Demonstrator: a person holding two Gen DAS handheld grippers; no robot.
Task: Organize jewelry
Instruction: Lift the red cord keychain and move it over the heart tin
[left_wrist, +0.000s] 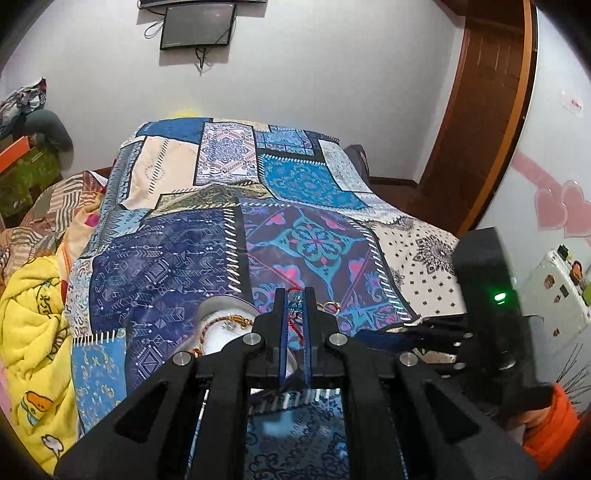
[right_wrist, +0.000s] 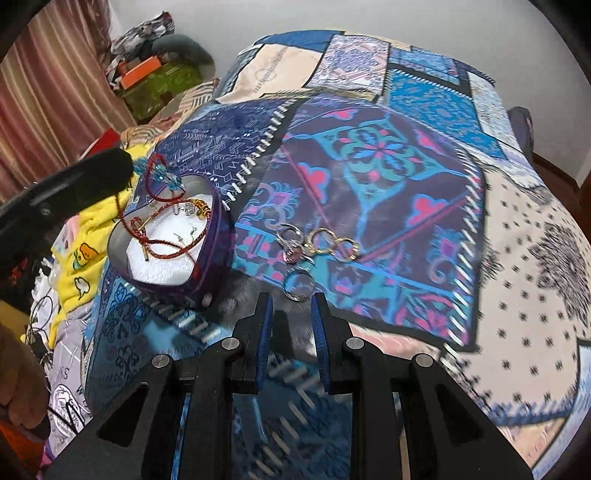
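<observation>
Left tool (left_wrist: 294, 295) — clamped on red cord bracelet (right_wrist: 157, 173) over heart-shaped box (right_wrist: 207, 258), left of frame; right tool (right_wrist: 291, 301) — slightly parted, empty, near rings (right_wrist: 325, 240) on bedspread (right_wrist: 517, 277).

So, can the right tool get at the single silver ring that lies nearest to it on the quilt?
Probably yes. The right tool is empty, its jaws slightly apart, and the silver ring lies on the quilt just ahead of its tips. Nothing stands between them; the heart-shaped box sits off to the left.

I see even, soft indoor light, no glare; the patchwork cloth (right_wrist: 388, 155) smears with motion blur nearest me, fisheye bending darkened corners.
</observation>
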